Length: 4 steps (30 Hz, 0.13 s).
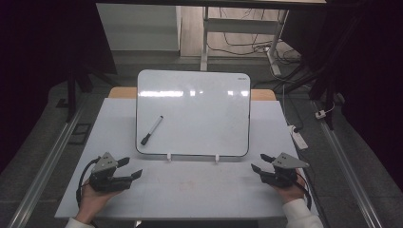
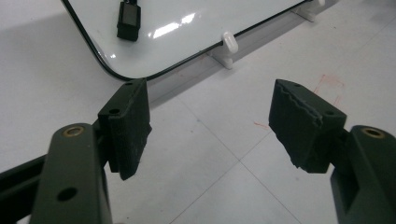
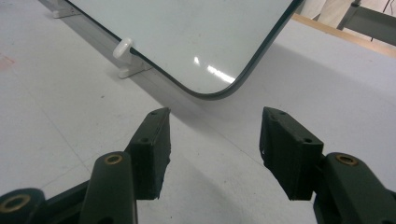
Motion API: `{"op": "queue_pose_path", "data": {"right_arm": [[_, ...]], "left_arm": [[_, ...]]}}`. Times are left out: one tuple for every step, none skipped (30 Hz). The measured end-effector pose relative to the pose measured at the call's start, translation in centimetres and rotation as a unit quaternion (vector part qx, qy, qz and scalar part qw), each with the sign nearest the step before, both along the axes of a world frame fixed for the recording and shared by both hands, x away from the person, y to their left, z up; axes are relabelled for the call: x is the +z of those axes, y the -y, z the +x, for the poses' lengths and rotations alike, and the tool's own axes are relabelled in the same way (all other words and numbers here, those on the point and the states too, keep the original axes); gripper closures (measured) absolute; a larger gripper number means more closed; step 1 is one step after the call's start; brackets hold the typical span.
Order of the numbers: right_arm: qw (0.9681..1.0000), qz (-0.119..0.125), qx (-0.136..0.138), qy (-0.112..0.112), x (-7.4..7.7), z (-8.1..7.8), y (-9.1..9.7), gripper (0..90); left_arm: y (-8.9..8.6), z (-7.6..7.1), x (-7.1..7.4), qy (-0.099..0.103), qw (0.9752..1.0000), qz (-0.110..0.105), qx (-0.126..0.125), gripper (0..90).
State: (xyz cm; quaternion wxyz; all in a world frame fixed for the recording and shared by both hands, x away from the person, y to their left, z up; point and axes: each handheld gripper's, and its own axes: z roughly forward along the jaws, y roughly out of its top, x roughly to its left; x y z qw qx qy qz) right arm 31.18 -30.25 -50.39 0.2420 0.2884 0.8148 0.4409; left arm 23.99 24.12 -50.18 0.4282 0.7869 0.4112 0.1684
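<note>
Two tongs rest low in the high view, left tongs (image 1: pixel 132 167) and right tongs (image 1: pixel 258 162), both gaping and empty; the marker (image 1: pixel 151 130) lies untouched on the whiteboard (image 1: pixel 199 109) mid-frame. Left gripper view: marker at upper left, nothing grasped. Right gripper view: whiteboard corner above, work unstarted.

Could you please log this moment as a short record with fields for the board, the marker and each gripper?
whiteboard: propped on two white clips on the table, surface blank
marker: lies on the whiteboard, lower left part, black cap toward the person
left gripper: open, holds nothing, near the board's lower left corner
right gripper: open, holds nothing, near the board's lower right corner
</note>
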Motion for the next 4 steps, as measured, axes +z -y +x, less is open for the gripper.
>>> {"op": "queue_pose_path", "data": {"right_arm": [[1.0,0.0,0.001,-0.001,-0.01,0.01,-0.03,43.1],[1.0,-0.002,0.002,0.0,-0.03,0.01,-0.09,43.1],[1.0,-0.005,0.004,0.001,-0.06,0.02,-0.13,43.1],[1.0,-0.005,0.005,0.0,-0.08,0.01,-0.16,43.1]], "left_arm": [[-0.02,0.0,0.0,0.0,1.0,0.0,0.0,30.0],[-0.07,0.0,-0.01,0.0,1.0,-0.001,0.0,30.0],[-0.12,0.02,-0.03,0.0,1.0,0.0,0.001,30.0],[-0.16,0.03,-0.07,-0.001,1.0,-0.001,0.002,29.9]]}}
